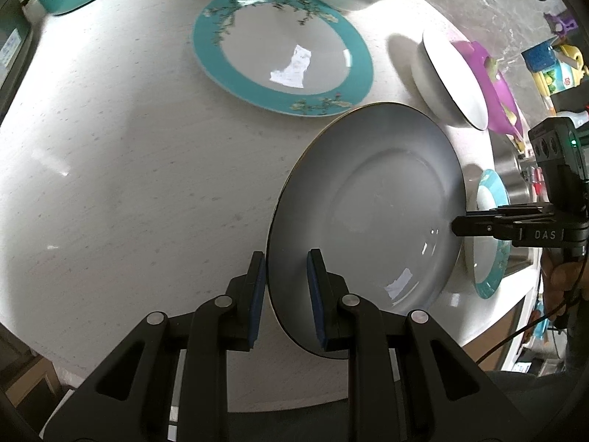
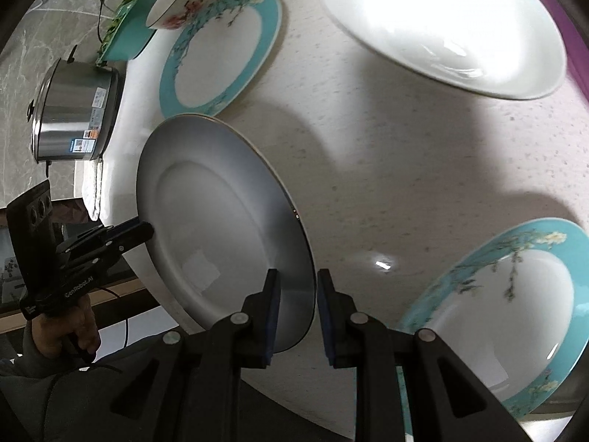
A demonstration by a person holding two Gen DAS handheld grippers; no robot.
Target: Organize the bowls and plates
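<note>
Together, 2 tools carry the white plate (image 1: 364, 221) above the surface (image 1: 129, 184): left tool (image 1: 285, 280) and right tool (image 2: 297, 294) each clamped on opposite rims. Beyond it, toward the far edge, lies the teal-rimmed plate (image 1: 281, 51), the likely stacking spot.

White plate (image 2: 221, 221) rim clamped between right gripper (image 2: 296, 316) fingers, left gripper (image 2: 141, 230) gripping opposite rim, teal-rimmed plate (image 2: 515, 316) right of fingers.
</note>
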